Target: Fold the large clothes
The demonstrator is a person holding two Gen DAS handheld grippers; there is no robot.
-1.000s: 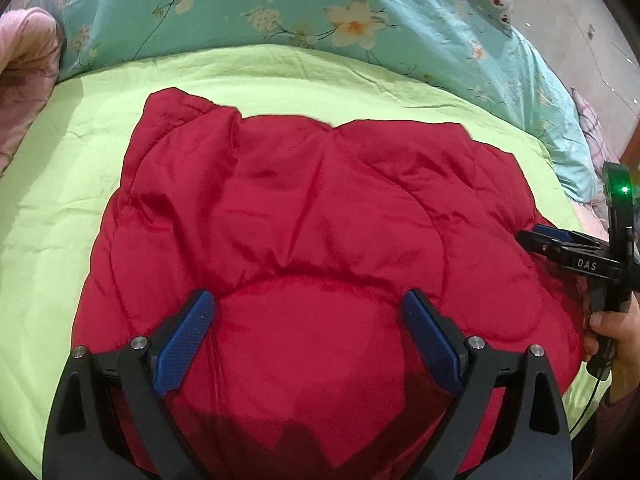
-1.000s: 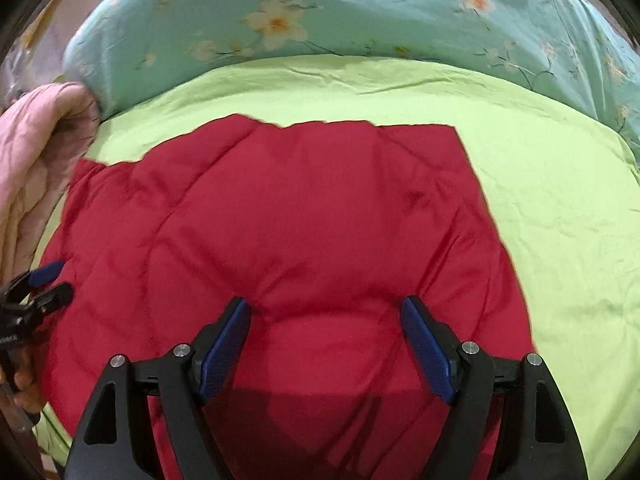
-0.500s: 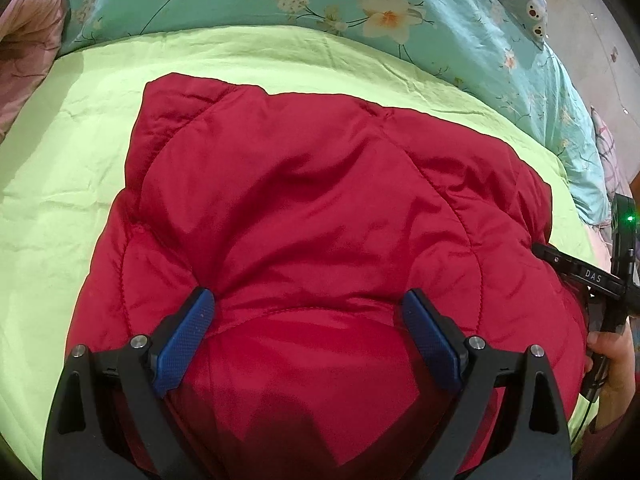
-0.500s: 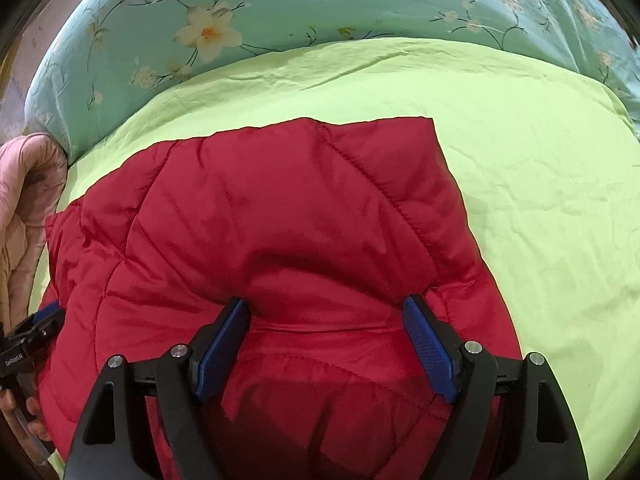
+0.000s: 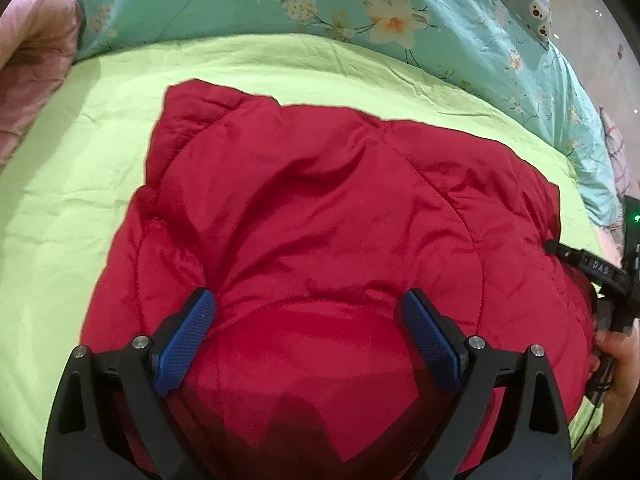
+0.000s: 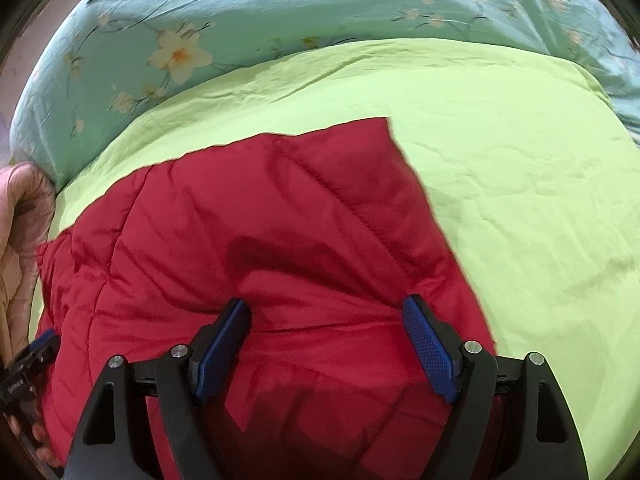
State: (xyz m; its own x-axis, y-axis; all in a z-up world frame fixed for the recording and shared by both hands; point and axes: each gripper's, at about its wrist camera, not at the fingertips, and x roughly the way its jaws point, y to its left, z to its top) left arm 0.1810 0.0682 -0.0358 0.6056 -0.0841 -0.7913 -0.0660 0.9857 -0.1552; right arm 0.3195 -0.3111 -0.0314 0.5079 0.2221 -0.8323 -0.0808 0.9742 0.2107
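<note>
A red quilted jacket [image 5: 320, 216] lies on a lime-green sheet [image 5: 60, 208], its near part bulging up between my jaws. My left gripper [image 5: 308, 300] is open, its blue pads pressed onto the jacket's near-left part. My right gripper [image 6: 326, 308] is also open, pads spread on the jacket [image 6: 248, 220] near its right edge. The right gripper's body [image 5: 600, 272] shows at the right rim of the left wrist view. The left gripper's body [image 6: 24, 372] shows at the left rim of the right wrist view.
A teal floral duvet [image 5: 280, 4] lies along the far side of the bed. A pink quilted garment [image 5: 32, 64] is bunched at the left. Lime-green sheet [image 6: 540, 200] spreads to the right of the jacket.
Both grippers have pushed forward and the jacket has bunched up and shortened; its far edge sits nearer and the fabric shows more folds. Both stay open.
</note>
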